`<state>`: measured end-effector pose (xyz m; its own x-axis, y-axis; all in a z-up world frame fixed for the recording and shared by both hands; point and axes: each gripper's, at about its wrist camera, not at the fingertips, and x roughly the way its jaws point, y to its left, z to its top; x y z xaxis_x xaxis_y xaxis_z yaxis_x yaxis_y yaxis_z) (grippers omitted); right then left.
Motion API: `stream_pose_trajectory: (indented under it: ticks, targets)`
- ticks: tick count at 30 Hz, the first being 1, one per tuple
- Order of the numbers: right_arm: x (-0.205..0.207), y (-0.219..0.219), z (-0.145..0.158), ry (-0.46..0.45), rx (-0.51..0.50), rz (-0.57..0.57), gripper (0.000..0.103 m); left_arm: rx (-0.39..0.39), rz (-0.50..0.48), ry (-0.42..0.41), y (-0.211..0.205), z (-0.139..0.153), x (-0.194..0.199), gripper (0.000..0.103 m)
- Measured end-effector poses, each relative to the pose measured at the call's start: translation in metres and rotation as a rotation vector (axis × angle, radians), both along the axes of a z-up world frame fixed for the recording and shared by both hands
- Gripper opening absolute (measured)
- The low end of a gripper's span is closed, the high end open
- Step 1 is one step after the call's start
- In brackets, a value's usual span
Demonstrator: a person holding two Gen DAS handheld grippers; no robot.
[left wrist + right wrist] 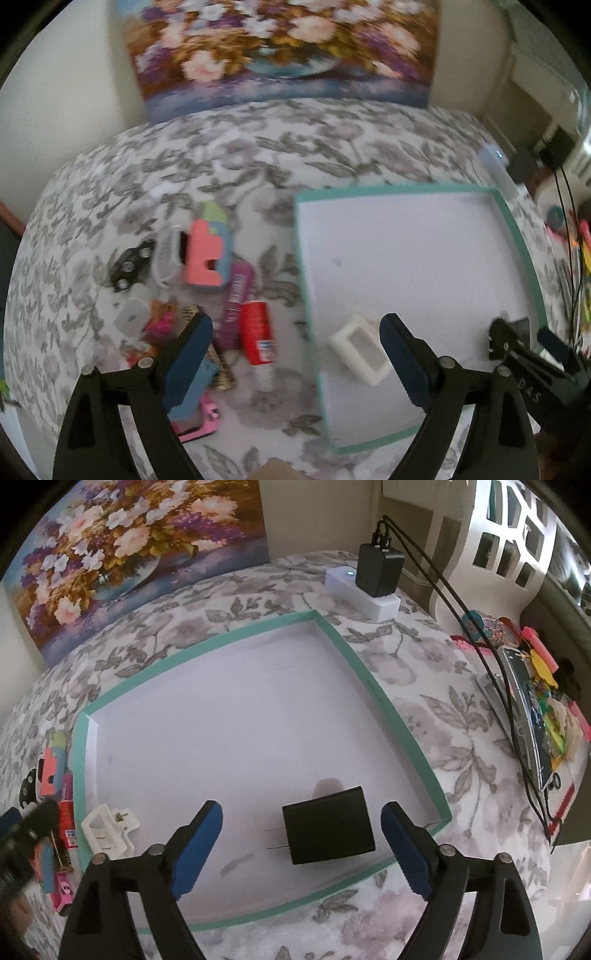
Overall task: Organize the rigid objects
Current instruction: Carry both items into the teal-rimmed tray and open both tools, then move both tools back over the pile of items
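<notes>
Our right gripper (302,834) hangs spread wide and empty over a black plug adapter (328,825) lying in the teal-rimmed tray (384,701). Our left gripper (295,350) is likewise released, above the tray's left edge beside a white clip (360,349). Left of the tray, a red tube (256,332), coral foam block (205,254) and black toy car (131,264) lie clustered on the floral cloth (221,155).

Charger (328,825) & clip (107,832) in tray (384,701), clip at its left edge; toy pile (207,291) left of tray.
</notes>
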<state>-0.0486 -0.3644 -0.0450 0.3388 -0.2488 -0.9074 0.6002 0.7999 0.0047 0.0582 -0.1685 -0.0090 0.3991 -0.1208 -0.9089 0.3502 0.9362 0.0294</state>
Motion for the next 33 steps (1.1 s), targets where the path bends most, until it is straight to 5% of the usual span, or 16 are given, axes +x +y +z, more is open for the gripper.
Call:
stream_pose_trajectory:
  ticks: [5,14,20,25,33]
  targets:
    - [0.002,0.006,0.002,-0.018,-0.003,0.023,0.103,-0.018,0.092,-0.007,0.034,0.003,0.01,0.098]
    - [0.005,0.016,0.006,-0.066,0.024,0.062,0.103,-0.1,0.254,-0.033,0.091,0.016,0.019,0.098]
    - [0.006,0.025,0.018,-0.111,0.013,0.083,0.103,-0.138,0.277,-0.122,0.107,0.038,0.014,0.099]
    - [0.008,0.033,0.032,-0.143,0.019,0.082,0.103,-0.081,0.312,-0.198,0.118,0.045,0.01,0.099]
    - [0.022,0.077,0.056,-0.22,-0.012,0.205,0.103,-0.146,0.364,-0.171,0.145,0.044,0.012,0.099]
